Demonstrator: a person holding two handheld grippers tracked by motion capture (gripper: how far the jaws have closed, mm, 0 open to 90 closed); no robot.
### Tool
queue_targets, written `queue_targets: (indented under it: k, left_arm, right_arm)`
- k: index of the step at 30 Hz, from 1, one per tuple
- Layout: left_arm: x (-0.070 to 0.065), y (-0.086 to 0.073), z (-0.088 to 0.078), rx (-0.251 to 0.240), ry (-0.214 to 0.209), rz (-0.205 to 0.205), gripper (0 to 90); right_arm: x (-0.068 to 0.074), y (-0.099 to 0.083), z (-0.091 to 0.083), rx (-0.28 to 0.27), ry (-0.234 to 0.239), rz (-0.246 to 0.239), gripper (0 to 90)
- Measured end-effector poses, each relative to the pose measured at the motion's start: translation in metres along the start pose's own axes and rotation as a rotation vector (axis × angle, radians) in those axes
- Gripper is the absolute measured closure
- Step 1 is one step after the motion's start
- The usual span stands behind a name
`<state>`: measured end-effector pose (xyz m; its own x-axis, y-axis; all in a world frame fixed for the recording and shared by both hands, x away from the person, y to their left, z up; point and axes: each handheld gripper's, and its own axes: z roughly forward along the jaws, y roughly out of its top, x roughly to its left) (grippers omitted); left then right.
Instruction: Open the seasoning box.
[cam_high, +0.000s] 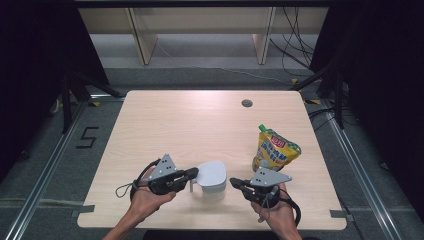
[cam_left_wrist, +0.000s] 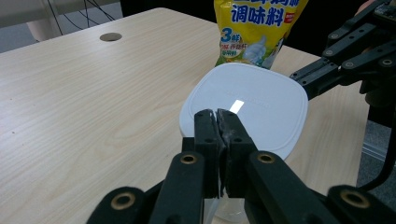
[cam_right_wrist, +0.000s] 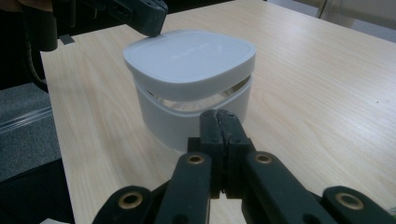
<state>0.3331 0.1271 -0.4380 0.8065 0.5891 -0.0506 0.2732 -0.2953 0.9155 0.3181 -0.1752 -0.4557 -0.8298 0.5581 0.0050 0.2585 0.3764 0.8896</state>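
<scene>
While the left gripper pinches the rim of the white lid, lifting it above its container, the right gripper sits closed and empty beside it.

**Both grippers closed, held low and level, tips facing inward**

The left gripper is held in the person's left hand, pointing right across the table, jaws pressed together. The right gripper is held in the right hand, pointing left toward the other, jaws likewise together with nothing between them. Both forearms enter from the bottom edge of the high view.
</scene>
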Motion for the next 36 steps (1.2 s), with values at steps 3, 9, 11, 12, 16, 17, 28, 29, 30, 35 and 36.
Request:
queue_targets:
  k: [3,9,11,12,16,17,28,29,30,35,36]
  left_arm:
    - [0.000,0.000,0.000,-0.001,0.002,-0.001,86.7]
    - [0.000,-0.001,-0.001,0.001,0.003,-0.011,86.8]
    - [-0.001,-0.002,-0.001,-0.001,0.005,-0.015,86.8]
    - [-0.001,-0.002,-0.001,0.000,0.006,-0.011,86.7]
    - [0.000,-0.002,-0.001,-0.002,0.002,-0.016,86.6]
    - [0.000,-0.002,-0.001,-0.002,0.004,-0.013,86.6]
    - [0.010,-0.003,-0.014,-0.024,0.016,-0.029,59.2]
    - [0.012,-0.004,-0.018,-0.031,0.019,-0.029,55.1]
    - [0.014,-0.005,-0.021,-0.040,0.015,-0.041,51.1]
    - [0.021,-0.026,-0.028,0.016,0.044,-0.022,33.1]
    - [0.022,-0.031,-0.027,0.028,0.044,-0.018,31.0]
  right_arm:
    - [-0.001,0.000,0.002,0.012,0.009,-0.002,90.0]
    - [0.000,0.004,0.004,0.012,-0.013,-0.022,90.0]
    - [0.000,0.005,0.006,0.017,0.000,-0.033,90.0]
    - [0.000,0.006,0.006,0.014,-0.002,-0.033,90.0]
    - [0.001,0.010,0.007,0.003,-0.004,-0.044,90.0]
    - [0.001,0.012,0.006,0.005,-0.006,-0.041,90.0]
    - [0.006,0.025,0.007,-0.012,0.006,-0.062,90.0]
    - [0.007,0.027,0.008,-0.017,0.007,-0.076,90.0]
    - [0.008,0.028,0.009,-0.024,0.009,-0.084,90.0]
    - [0.013,0.036,0.014,-0.034,0.024,-0.084,90.0]
    - [0.015,0.038,0.015,-0.039,0.025,-0.098,90.0]
